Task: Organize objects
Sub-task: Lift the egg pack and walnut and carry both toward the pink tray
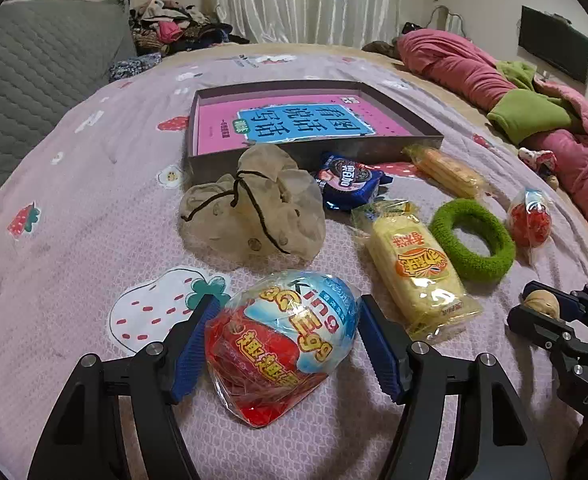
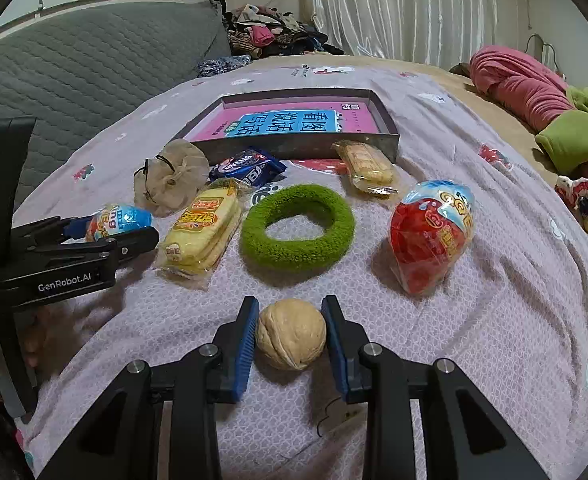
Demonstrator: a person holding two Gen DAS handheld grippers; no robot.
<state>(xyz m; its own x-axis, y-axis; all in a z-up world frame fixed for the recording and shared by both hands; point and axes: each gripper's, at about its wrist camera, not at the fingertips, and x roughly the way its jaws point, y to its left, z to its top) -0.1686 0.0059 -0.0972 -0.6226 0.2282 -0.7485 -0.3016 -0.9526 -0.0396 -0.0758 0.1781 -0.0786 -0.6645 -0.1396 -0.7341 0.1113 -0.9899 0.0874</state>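
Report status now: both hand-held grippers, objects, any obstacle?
Left hand-held gripper straddles toy egg, jaws open. Right hand-held gripper around walnut. Box path unobstructed.

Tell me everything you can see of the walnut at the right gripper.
The walnut is whole and unshelled, tan, with a wrinkled shell and a seam running down it. It sits between the blue pads of the right gripper, both pads at its sides, just above or on the pink patterned bedsheet; I cannot tell which.

Left claw (image 1: 283,350) spread wide, pads apart; right claw (image 2: 289,336) narrowed, pads close.
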